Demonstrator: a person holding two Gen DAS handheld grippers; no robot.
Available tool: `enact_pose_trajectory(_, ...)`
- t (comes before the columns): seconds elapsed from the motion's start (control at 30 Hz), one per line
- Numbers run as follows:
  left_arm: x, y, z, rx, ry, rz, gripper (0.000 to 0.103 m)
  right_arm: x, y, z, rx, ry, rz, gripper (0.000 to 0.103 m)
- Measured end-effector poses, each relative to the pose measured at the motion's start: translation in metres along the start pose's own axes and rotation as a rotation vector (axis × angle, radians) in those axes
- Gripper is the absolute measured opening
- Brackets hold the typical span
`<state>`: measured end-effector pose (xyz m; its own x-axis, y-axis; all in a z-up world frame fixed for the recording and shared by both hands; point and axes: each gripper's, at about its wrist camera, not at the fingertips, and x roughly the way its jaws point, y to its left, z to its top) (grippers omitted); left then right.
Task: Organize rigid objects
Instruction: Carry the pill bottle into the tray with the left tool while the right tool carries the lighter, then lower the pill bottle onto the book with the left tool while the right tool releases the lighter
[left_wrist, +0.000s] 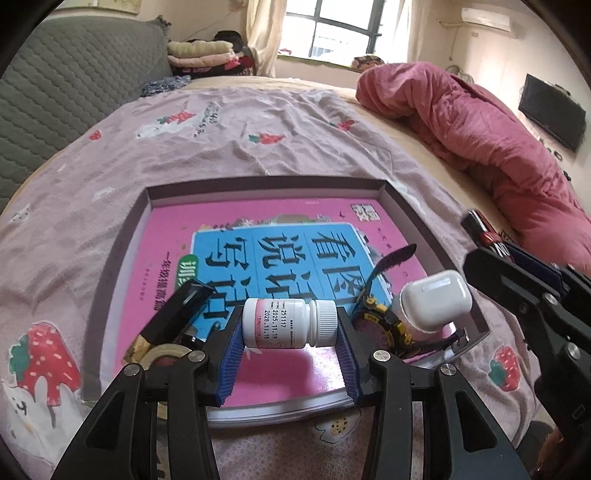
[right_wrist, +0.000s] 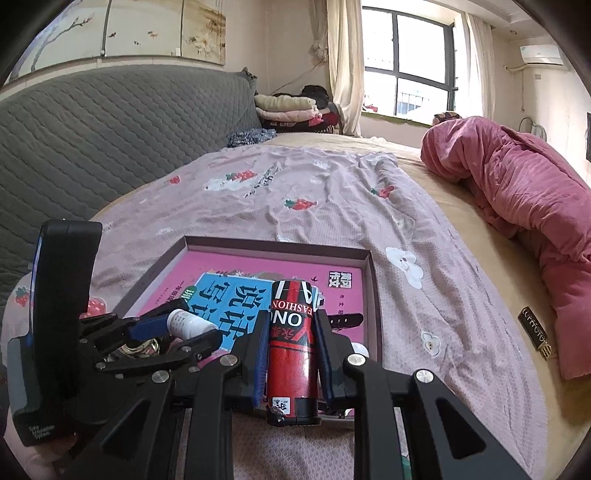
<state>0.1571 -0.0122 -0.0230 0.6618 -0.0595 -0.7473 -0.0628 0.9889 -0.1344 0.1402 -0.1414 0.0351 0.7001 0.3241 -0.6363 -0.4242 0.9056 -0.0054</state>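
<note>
My left gripper (left_wrist: 290, 325) is shut on a white pill bottle (left_wrist: 284, 323), held sideways above a pink book (left_wrist: 229, 258) that lies in a shallow box tray (left_wrist: 266, 184) on the bed. In the tray's right corner lie a white earbuds case (left_wrist: 437, 299) and a yellow-black watch (left_wrist: 380, 317); a black tube (left_wrist: 181, 310) and a tape roll (left_wrist: 162, 352) lie at the left. My right gripper (right_wrist: 290, 339) is shut on a red and black can (right_wrist: 291, 350) above the tray's near edge (right_wrist: 373, 295). The left gripper (right_wrist: 173, 328) with the bottle (right_wrist: 186, 325) shows in the right wrist view.
The tray sits on a pink strawberry-print sheet (left_wrist: 221, 147). A rolled red quilt (left_wrist: 480, 140) lies along the bed's right side. A grey quilted headboard (right_wrist: 92, 140) stands at the left. Folded blankets (right_wrist: 288, 107) are stacked by the window.
</note>
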Motion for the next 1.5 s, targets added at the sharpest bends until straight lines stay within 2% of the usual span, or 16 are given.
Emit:
enact_pose_trajectory(0.27,0.013,0.002,-0.009,-0.003,0.061,-0.017,0.047,0.02,-0.001,-0.008,-0.009,0.056,-0.015,0.023)
enact_pose_trajectory(0.93,0.015,0.002,-0.011,0.018,0.056,-0.006,0.047,0.054,0.003,-0.016,-0.05,0.197,-0.011,0.023)
enact_pose_trajectory(1.5,0.019,0.004,-0.01,0.028,0.052,0.01,0.047,0.058,0.009,-0.022,-0.103,0.223,0.024,0.023)
